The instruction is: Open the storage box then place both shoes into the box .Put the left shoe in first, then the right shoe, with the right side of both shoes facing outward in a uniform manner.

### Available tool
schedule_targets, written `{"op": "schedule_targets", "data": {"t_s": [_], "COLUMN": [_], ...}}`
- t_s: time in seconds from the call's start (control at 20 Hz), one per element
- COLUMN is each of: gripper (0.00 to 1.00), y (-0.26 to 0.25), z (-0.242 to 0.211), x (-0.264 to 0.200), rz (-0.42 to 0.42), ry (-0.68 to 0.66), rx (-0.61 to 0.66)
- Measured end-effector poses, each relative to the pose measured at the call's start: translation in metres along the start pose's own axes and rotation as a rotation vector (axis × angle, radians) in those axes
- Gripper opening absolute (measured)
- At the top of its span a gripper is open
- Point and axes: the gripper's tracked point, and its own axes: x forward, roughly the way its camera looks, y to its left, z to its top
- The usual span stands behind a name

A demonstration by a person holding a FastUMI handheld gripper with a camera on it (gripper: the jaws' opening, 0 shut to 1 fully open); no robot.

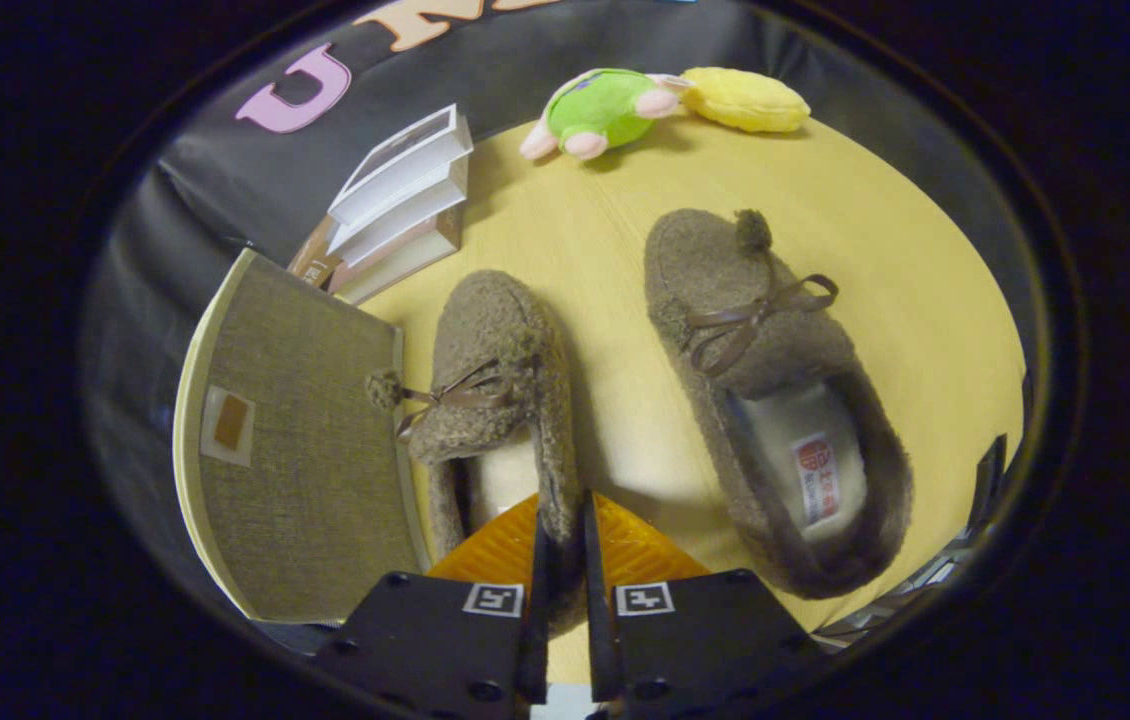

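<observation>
Two brown fuzzy slippers with ribbon bows lie on the yellow table [905, 260]. The left shoe [495, 350] is tilted on its side against the storage box [305, 440], whose fabric-covered lid faces me and looks closed. My gripper [562, 525] is shut on the left shoe, both fingers pinching the fuzzy wall of its heel opening. The right shoe [765, 370] rests flat on its sole to the right of the fingers, its toe pointing away and its white lining visible.
A stack of white books [400, 205] stands behind the box. A green plush toy [600, 110] and a yellow plush [745, 100] lie at the far edge of the table, against the black cloth wall.
</observation>
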Motion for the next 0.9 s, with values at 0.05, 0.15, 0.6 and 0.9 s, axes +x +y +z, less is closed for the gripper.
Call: {"op": "schedule_targets", "data": {"t_s": [0.05,0.15,0.6,0.9], "gripper": [0.11,0.04,0.03,0.03], "y": [0.000,0.000,0.037,0.072], "z": [0.000,0.001,0.020,0.048], "x": [0.000,-0.001,-0.021,-0.067], "rz": [0.005,0.008,0.128,0.164], "ry": [0.008,0.010,-0.094,-0.181], "rx": [0.007,0.019,0.098,0.094]}}
